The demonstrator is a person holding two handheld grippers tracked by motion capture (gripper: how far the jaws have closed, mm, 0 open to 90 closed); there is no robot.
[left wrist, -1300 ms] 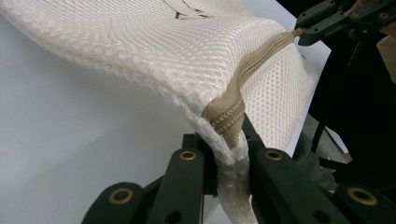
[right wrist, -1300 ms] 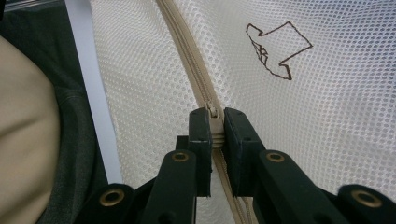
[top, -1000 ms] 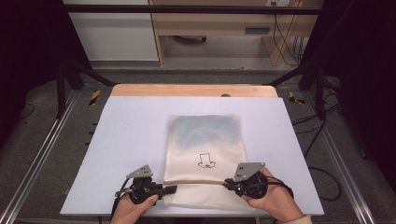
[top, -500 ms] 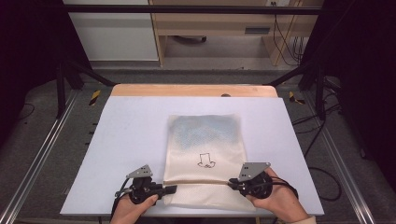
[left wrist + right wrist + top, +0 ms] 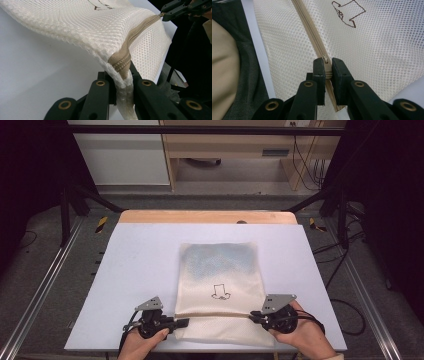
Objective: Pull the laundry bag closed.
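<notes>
A cream mesh laundry bag is lying flat near the front middle of the white table, its small dark hat-like drawing facing up and a bluish patch showing through its far half. From above, the zipper is reading as a thin tan line running across the bag's near end between the two tools.

The left gripper view is bringing out what the high view is hiding: the left gripper is pinching the bag's corner where the zipper tape ends, its jaws closed narrowly on the mesh edge and lifting that corner off the table. In the far corner of that view the right gripper is gripping the other end of the zipper.

The right gripper view is showing the right gripper clamping its jaws tight on the zipper's slider, with the closed teeth running away from it.

In the high view both hands are coming in from the bottom edge, the left hand and right hand each wrapping a tool body, grey plates up, jaws pointing inward towards each other at the bag's two near sides.
</notes>
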